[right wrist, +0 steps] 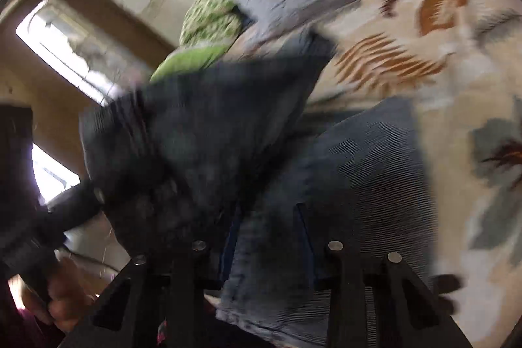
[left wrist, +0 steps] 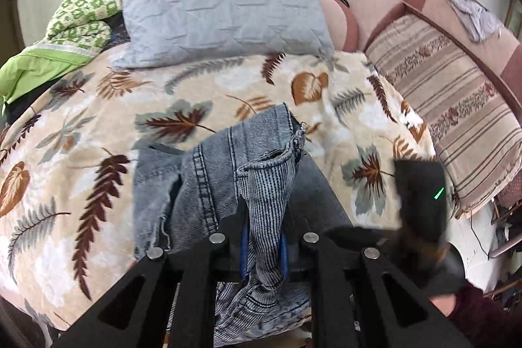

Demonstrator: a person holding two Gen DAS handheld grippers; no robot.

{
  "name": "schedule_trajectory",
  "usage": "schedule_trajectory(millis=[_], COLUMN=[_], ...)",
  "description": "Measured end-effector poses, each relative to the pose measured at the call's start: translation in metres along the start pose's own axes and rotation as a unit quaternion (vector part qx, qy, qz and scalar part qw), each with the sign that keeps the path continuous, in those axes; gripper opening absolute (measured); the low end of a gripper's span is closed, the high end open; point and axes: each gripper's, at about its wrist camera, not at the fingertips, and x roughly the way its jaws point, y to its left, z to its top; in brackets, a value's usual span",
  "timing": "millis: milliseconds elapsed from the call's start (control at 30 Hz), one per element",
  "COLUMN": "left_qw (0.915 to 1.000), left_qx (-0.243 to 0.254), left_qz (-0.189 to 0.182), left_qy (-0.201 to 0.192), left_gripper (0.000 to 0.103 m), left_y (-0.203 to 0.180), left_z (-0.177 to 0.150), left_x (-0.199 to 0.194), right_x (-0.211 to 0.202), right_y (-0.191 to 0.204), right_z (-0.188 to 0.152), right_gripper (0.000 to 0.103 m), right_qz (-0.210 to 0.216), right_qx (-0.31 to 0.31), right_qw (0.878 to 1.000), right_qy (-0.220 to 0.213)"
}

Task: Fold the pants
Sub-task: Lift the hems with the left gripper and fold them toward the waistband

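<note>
Blue denim pants [left wrist: 212,178] lie bunched on the leaf-patterned blanket [left wrist: 98,126] of a bed. In the left wrist view my left gripper [left wrist: 264,237] is shut on a ribbed fold of the pants, which hangs pinched between its blue pads. The right wrist view is motion-blurred. There my right gripper [right wrist: 267,237] has the pants [right wrist: 359,158] filling the gap between its fingers, and the pads look pressed on the cloth. A dark denim flap [right wrist: 202,126] stands lifted at the left. The right gripper's black body [left wrist: 421,201] shows to the right of the pants.
A grey quilted pillow [left wrist: 222,12] and a green patterned cover [left wrist: 81,12] lie at the head of the bed. A striped sofa [left wrist: 456,93] runs along the right side. A person's hand [right wrist: 58,299] holds the other tool near a window [right wrist: 65,44].
</note>
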Motion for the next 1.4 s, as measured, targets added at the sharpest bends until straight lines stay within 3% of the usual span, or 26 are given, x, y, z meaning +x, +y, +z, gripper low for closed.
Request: schedule_trajectory(millis=[133, 267, 300, 400, 533, 633, 767, 1000, 1300, 1400], left_qw=[0.9998, 0.9997, 0.9996, 0.9997, 1.0000, 0.9998, 0.9988, 0.9949, 0.9880, 0.9865], left_qx=[-0.006, -0.019, -0.024, -0.022, -0.003, 0.016, 0.026, 0.025, 0.008, -0.004], left_qz=[0.006, 0.014, 0.010, 0.013, -0.002, -0.008, -0.034, -0.070, -0.090, -0.094], left_qy=[-0.019, -0.008, -0.002, 0.001, 0.005, 0.005, 0.022, 0.068, 0.125, 0.134], left_gripper=[0.015, 0.015, 0.015, 0.015, 0.015, 0.015, 0.015, 0.015, 0.014, 0.015], left_y=[0.011, 0.020, 0.022, 0.020, 0.003, -0.013, -0.034, -0.056, -0.058, -0.048], left_z=[0.003, 0.000, -0.001, -0.003, -0.005, -0.007, -0.008, -0.021, -0.043, -0.045], left_x=[-0.017, -0.013, -0.010, -0.008, -0.008, -0.009, -0.003, 0.030, 0.069, 0.070], right_x=[0.039, 0.081, 0.090, 0.090, 0.082, 0.055, 0.028, 0.008, -0.010, -0.018], right_y=[0.022, -0.004, -0.007, 0.003, -0.001, -0.006, -0.014, -0.039, -0.055, -0.061], right_z=[-0.005, -0.012, -0.015, -0.018, -0.022, -0.017, -0.018, -0.040, -0.070, -0.062], right_gripper=[0.036, 0.034, 0.025, 0.025, 0.028, 0.029, 0.029, 0.027, 0.027, 0.028], right_qz=[0.081, 0.157, 0.150, 0.112, 0.124, 0.147, 0.184, 0.175, 0.103, 0.058], right_qx=[0.008, 0.125, 0.128, 0.089, 0.100, 0.098, 0.098, 0.097, 0.050, 0.027], right_qw=[0.996, 0.976, 0.975, 0.984, 0.983, 0.984, 0.978, 0.980, 0.992, 0.995], right_qy=[0.041, 0.087, 0.103, 0.106, 0.095, 0.033, -0.004, 0.002, 0.047, 0.071])
